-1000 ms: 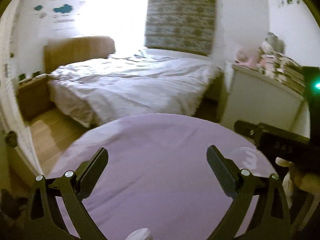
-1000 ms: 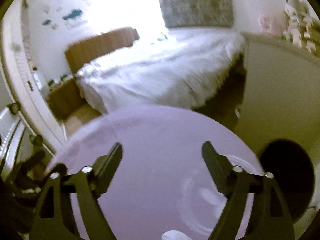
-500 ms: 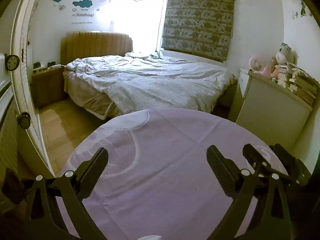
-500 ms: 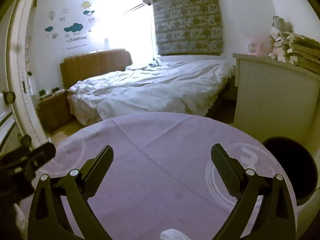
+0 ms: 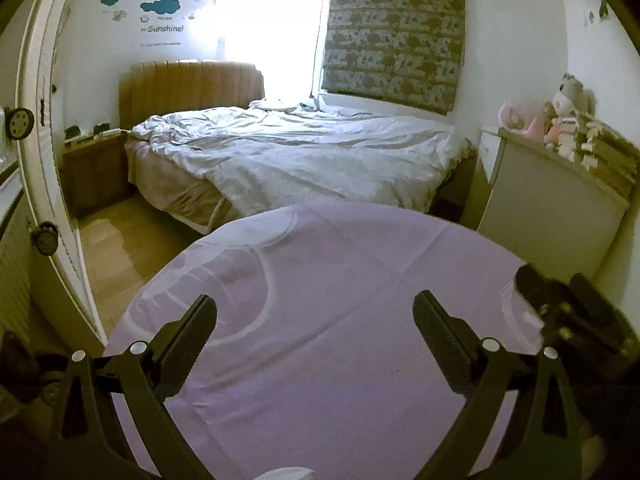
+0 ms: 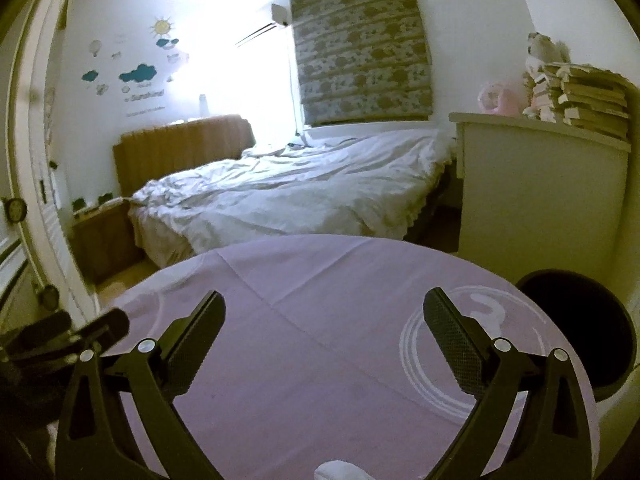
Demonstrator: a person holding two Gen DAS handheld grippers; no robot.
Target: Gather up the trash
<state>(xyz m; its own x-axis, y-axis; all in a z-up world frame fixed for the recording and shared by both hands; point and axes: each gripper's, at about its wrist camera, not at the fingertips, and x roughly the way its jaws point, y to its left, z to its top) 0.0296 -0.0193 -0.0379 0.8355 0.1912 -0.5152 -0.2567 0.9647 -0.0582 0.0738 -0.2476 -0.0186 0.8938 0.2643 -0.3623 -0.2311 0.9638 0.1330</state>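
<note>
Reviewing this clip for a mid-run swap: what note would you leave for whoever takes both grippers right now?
Left gripper: open, empty, over the purple tablecloth.
Right gripper: open, empty, over the same cloth.
Bin: dark, open-topped, just off the table's right edge.
A small white thing shows at the bottom edge of the right view; too cropped to identify.
Done: cannot tell; nothing is held.
Left: check that white thing, find any trash, drop it in the bin.

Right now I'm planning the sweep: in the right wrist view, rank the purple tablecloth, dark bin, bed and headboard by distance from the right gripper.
From the right gripper:
1. Purple tablecloth, directly beneath.
2. Dark bin, right.
3. Bed, beyond.
4. Headboard, far left.
</note>
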